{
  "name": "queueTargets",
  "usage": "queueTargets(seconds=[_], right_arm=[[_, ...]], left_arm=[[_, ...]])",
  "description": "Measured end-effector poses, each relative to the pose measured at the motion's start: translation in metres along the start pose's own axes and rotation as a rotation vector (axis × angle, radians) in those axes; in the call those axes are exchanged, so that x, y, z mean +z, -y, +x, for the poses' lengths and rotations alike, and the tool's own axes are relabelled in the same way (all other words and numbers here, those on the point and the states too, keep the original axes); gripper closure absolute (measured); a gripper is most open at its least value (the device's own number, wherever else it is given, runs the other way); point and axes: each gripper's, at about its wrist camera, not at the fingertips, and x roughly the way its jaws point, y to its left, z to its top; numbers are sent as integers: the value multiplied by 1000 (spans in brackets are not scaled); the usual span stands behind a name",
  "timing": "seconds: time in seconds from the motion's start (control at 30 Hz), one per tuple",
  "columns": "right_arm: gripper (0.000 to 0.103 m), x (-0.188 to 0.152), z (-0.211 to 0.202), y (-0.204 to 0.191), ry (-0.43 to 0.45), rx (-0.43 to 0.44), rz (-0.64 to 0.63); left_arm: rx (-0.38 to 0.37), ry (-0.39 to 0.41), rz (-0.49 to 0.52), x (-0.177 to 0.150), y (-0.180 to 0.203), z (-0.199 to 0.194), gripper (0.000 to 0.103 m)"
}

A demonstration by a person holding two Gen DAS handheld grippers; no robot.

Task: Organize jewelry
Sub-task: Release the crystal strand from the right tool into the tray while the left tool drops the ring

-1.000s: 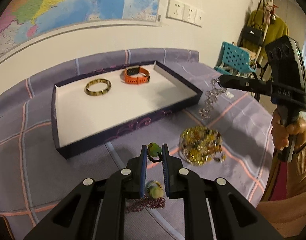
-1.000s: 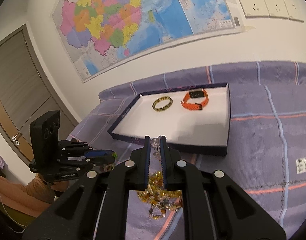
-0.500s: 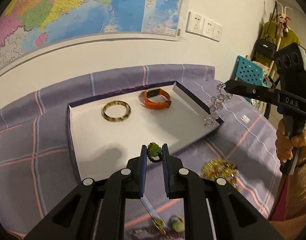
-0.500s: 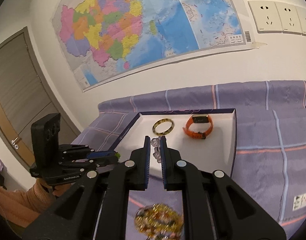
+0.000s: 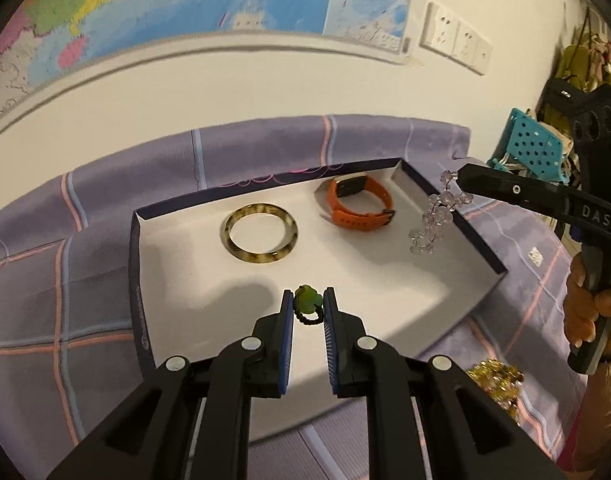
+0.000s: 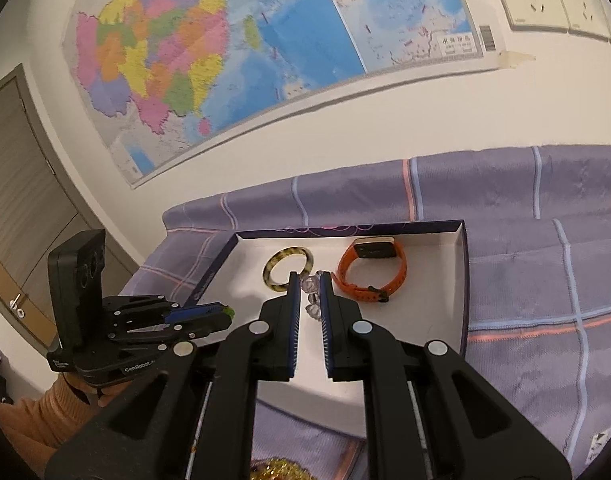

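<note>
Both claws have moved from the table's front edge to over the tray (image 5: 135, 264). Left claw (image 5: 308, 306) is clamped on a green bead ring (image 5: 306, 300) above the tray's front; right claw (image 6: 306, 287) pinches a clear crystal bracelet (image 5: 435, 216) above its right side. Inside lie 1 amber bangle (image 5: 259, 233) and 1 orange watch (image 5: 357, 202).

Left claw (image 5: 308, 305): black body, blue finger pads, silver screws.
Right claw (image 6: 308, 286): black, "DAS" lettering on its side.
Sleeves: orange-tan knit.
</note>
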Motion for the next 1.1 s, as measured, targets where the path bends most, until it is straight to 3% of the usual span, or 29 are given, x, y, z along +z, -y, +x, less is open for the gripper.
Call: queueTargets(seconds=[0.5, 1.1], right_arm=[[93, -1, 39, 13, -65, -14, 20], [93, -6, 62, 14, -121, -46, 8]], left_arm=[[26, -70, -42, 11, -19, 35, 90], [70, -77, -35, 16, -19, 47, 90]])
